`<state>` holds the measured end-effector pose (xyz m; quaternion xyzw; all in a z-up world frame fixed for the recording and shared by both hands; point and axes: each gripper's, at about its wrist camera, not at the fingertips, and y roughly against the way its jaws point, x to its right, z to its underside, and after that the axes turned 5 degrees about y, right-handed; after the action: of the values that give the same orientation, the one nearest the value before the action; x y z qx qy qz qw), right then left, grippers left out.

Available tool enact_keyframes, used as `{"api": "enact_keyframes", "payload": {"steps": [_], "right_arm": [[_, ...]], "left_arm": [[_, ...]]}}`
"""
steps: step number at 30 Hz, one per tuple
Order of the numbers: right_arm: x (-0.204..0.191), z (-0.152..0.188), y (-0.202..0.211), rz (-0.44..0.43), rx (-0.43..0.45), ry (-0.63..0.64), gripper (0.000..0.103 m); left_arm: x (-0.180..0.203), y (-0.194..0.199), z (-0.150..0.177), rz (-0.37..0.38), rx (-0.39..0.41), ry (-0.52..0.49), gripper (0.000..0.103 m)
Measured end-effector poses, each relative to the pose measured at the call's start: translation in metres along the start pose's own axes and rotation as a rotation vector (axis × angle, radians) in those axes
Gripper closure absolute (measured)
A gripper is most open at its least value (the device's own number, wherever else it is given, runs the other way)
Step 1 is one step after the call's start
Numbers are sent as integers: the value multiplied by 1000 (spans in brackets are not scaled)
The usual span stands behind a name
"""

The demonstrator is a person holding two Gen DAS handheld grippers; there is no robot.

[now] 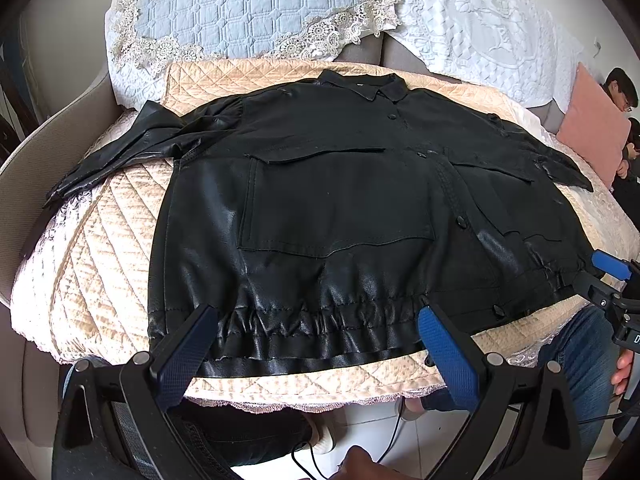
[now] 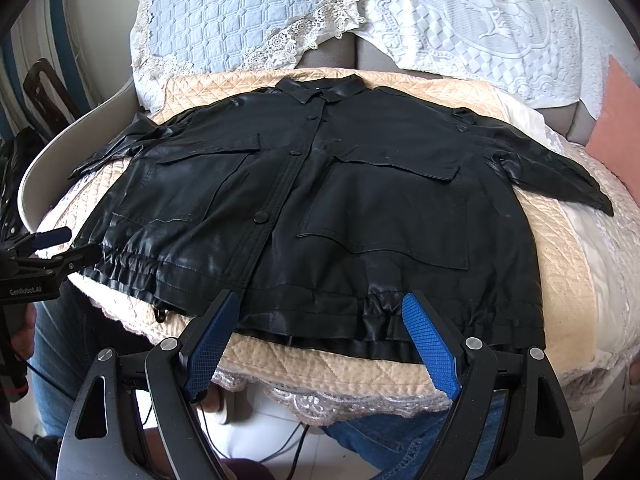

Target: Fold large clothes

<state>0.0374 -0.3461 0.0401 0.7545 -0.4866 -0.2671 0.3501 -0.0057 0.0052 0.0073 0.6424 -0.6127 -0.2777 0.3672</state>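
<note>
A black shiny jacket (image 1: 340, 200) lies flat, front up, on a peach quilted sofa cover (image 1: 100, 260), collar far, gathered hem near me. It also shows in the right wrist view (image 2: 340, 208). Both sleeves spread out to the sides. My left gripper (image 1: 316, 316) is open, its blue pads just above the left part of the hem, holding nothing. My right gripper (image 2: 320, 300) is open over the right part of the hem, holding nothing. The right gripper also shows at the edge of the left wrist view (image 1: 600, 276), and the left gripper in the right wrist view (image 2: 60, 248).
A light blue quilted cushion with lace trim (image 1: 240, 8) and a white lace cover (image 1: 480, 28) lean at the sofa back. A pink pillow (image 1: 592, 136) lies far right. A person (image 1: 620, 92) sits beyond it. Cables (image 2: 292, 448) lie on the floor below.
</note>
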Motion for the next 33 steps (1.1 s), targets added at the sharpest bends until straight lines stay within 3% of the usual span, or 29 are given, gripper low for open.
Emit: {"api": "enact_keyframes", "payload": {"steps": [33], "right_arm": [[-4, -3, 0, -11, 7, 7, 19]], "left_arm": [[1, -1, 0, -7, -6, -6, 1]]}}
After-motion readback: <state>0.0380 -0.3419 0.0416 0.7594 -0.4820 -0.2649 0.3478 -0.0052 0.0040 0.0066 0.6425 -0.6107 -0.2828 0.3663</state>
